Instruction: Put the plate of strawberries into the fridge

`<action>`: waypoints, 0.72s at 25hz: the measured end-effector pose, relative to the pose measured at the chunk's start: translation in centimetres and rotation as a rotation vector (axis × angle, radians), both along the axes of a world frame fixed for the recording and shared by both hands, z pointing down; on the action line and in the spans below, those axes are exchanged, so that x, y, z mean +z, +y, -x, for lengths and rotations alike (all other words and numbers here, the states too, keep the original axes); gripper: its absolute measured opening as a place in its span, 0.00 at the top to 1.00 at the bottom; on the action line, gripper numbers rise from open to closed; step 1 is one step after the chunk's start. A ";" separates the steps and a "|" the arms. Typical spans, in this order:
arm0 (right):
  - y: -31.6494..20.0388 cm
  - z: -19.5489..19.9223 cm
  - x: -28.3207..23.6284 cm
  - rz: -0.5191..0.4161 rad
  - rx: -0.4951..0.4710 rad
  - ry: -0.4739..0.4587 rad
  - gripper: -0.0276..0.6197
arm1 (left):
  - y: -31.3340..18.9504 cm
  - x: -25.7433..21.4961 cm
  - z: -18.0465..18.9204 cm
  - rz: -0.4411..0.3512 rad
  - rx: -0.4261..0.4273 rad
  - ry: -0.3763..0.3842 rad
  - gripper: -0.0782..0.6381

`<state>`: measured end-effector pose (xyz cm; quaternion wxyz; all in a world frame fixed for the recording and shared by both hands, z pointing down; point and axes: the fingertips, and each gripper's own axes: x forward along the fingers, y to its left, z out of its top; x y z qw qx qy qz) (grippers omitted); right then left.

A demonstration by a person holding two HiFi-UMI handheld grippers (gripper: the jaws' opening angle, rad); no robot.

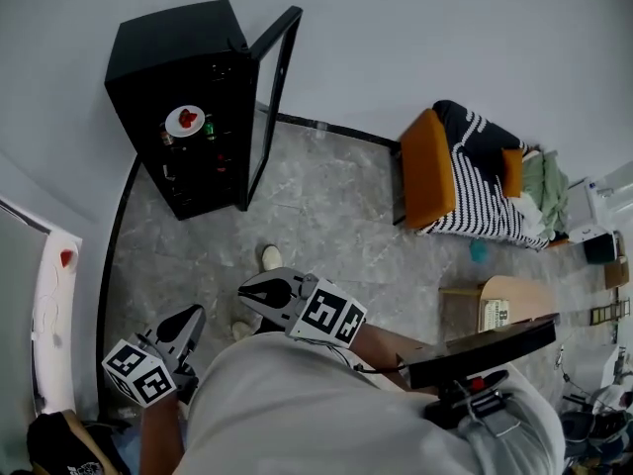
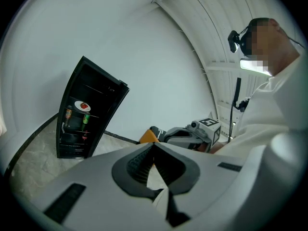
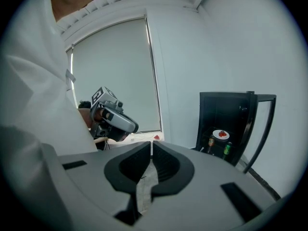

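Observation:
The black fridge [image 1: 188, 77] stands by the far wall, its glass door [image 1: 272, 97] swung open. A white plate of strawberries [image 1: 185, 121] rests on an upper shelf inside; the same plate [image 2: 83, 106] shows in the left gripper view, and the plate [image 3: 221, 134] shows in the right gripper view too. Both grippers hang close to the person's body, well away from the fridge. My left gripper [image 1: 193, 317] is shut and holds nothing. My right gripper [image 1: 247, 295] is also shut, with nothing between its jaws.
Bottles [image 1: 210, 127] stand on the fridge shelves beside and below the plate. A bed with a striped blanket and an orange cushion [image 1: 435, 166] lies at the right. A wooden chair [image 1: 504, 310] stands near it. A white counter [image 1: 54, 305] runs along the left.

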<state>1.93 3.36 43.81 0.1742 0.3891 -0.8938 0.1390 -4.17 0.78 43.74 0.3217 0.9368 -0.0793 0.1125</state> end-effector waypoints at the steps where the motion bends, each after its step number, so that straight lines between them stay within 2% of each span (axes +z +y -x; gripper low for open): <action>1: 0.0 -0.1 0.0 0.001 0.001 0.002 0.91 | -0.1 0.1 -0.2 -0.001 0.006 0.000 0.87; 18: -2.3 -3.0 0.5 0.018 0.021 0.003 0.92 | -2.8 1.2 -3.3 0.031 0.028 -0.023 0.87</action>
